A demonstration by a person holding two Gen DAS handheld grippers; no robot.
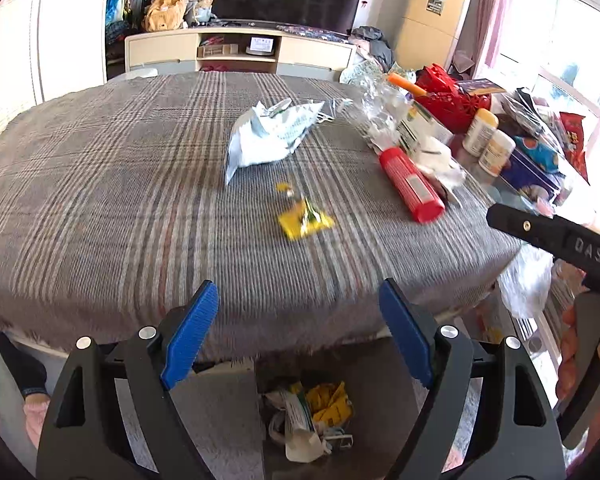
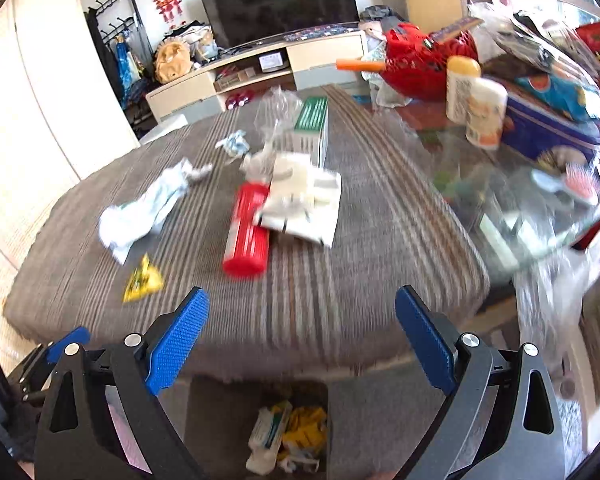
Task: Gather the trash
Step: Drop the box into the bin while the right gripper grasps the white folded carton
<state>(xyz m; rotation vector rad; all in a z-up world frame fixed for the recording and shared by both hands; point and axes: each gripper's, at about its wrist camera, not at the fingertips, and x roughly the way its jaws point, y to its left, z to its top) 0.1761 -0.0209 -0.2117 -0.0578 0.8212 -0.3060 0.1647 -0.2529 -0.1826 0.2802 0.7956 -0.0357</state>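
Note:
A crumpled white wrapper [image 1: 270,136] [image 2: 144,208] and a small yellow wrapper [image 1: 305,221] [image 2: 143,279] lie on the grey plaid tablecloth [image 1: 120,184] [image 2: 340,280]. A red tube [image 1: 412,184] [image 2: 247,232] lies beside white packets [image 2: 304,200]. Below the table's near edge, a bin [image 1: 312,420] [image 2: 288,436] holds white and yellow wrappers. My left gripper [image 1: 298,332] is open and empty above the bin. My right gripper [image 2: 300,340] is open and empty, also above the bin; its body shows at the right of the left wrist view [image 1: 560,240].
The table's right side is crowded: a red basket [image 1: 448,96] [image 2: 420,60], white bottles [image 1: 488,140] [image 2: 476,100], a blue box [image 2: 552,128], clear plastic bags [image 1: 380,100] and a green-white carton [image 2: 312,128]. A TV cabinet [image 1: 240,52] stands behind.

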